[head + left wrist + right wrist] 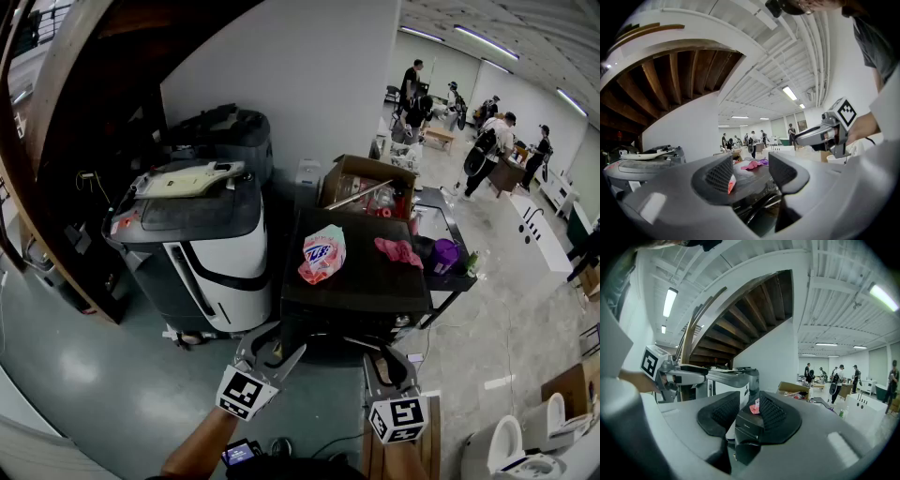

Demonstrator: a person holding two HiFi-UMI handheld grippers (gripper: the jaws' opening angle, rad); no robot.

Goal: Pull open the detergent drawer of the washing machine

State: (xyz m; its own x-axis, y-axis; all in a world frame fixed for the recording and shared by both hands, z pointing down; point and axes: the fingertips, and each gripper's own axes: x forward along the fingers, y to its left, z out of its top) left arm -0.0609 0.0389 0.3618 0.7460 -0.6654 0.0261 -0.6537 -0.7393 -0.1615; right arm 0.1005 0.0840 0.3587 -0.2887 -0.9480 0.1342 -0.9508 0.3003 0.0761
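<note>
The dark washing machine [361,281] stands just ahead of both grippers, beside a grey-and-white appliance [211,253] on its left and in front of an open cardboard box [361,173]. On its top, a pink detergent bag [323,253] lies toward the left edge and a pink cloth [398,250] toward the right edge.

The task looks to be at the approach step, with nothing grasped yet. The detergent drawer would sit on the machine's front, below the near edge of the top. The head view hides that face. The right gripper view shows only the upper front corner [749,420], and I cannot make out a drawer outline there.

The left gripper [274,345] is held level near the front's left side, its jaws spread with nothing between them. The right gripper [387,361] is near the right side, tipped slightly down, its jaws a little apart and also empty.

Next, one gripper probably has to drop to the front panel, find the drawer's lip, close on it and pull straight back.
</note>
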